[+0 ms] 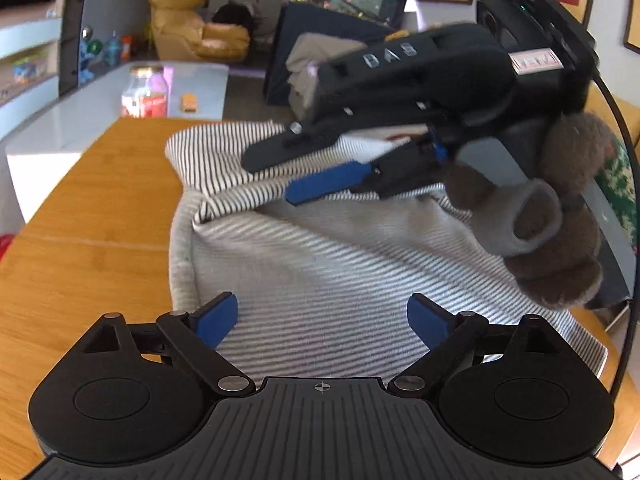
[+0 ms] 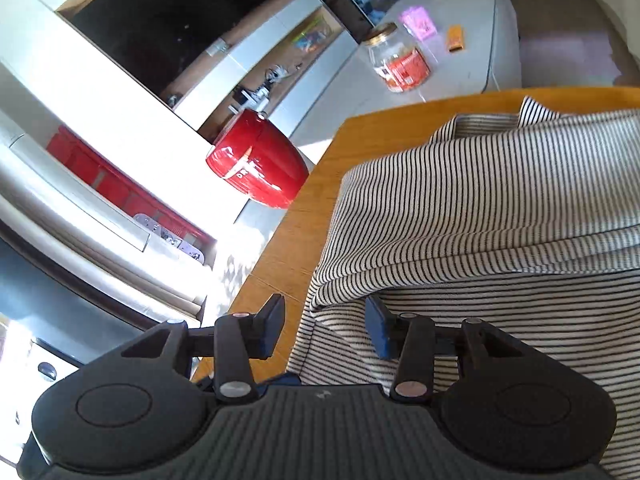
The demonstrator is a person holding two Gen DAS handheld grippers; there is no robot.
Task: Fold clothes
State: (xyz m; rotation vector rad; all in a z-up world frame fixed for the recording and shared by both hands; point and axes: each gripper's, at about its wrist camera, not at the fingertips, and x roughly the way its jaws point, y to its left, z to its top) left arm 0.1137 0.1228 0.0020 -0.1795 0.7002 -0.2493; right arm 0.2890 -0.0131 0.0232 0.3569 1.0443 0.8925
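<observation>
Now | one striped garment [image 1: 320, 264] (folded) | two grippers: left gripper [image 1: 322, 322], right gripper [image 2: 324, 330] | one jar [image 2: 400, 66]

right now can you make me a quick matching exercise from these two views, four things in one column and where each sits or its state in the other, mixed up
Things
1. striped garment
2. glass jar
3. left gripper
4. right gripper

Place or state
A. open, an edge of striped cloth between its fingers
B. on the grey counter beyond the table
C. open, over the near part of the cloth
D. spread on the wooden table, partly folded over

Pairs: 1-D, 2-B, 3-C, 4-A
</observation>
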